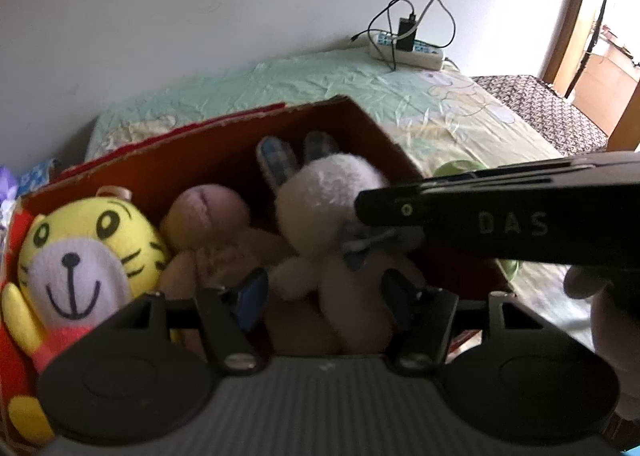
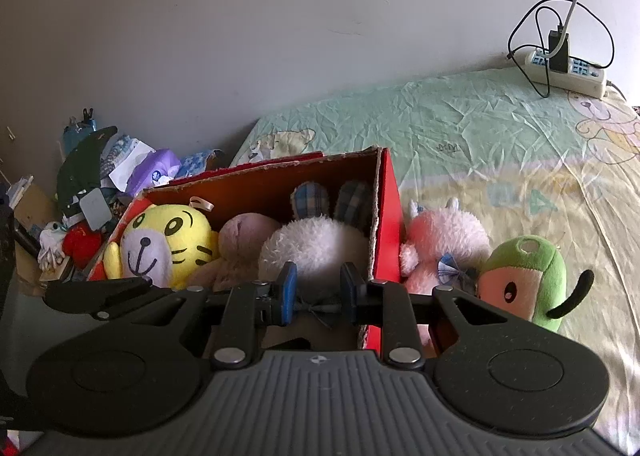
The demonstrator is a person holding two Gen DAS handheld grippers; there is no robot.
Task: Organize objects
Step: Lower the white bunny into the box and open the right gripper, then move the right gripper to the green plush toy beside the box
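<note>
A red cardboard box (image 1: 224,152) (image 2: 388,216) stands on the bed. Inside it, left to right, sit a yellow tiger plush (image 1: 92,240) (image 2: 168,240), a tan bear plush (image 1: 208,224) (image 2: 244,236) and a white bunny plush (image 1: 320,192) (image 2: 316,244) with plaid ears. My left gripper (image 1: 324,294) is open, its blue pads standing either side of the bunny's body. My right gripper (image 2: 319,292) (image 1: 362,206) comes in from the right at the bunny's neck, shut on the thin bow ribbon there.
Outside the box's right wall lie a pink plush (image 2: 444,240) and a green plush (image 2: 524,280) on the green bed sheet (image 2: 460,128). A power strip (image 2: 568,68) with cables sits by the wall. Clutter (image 2: 100,184) is piled to the left of the box.
</note>
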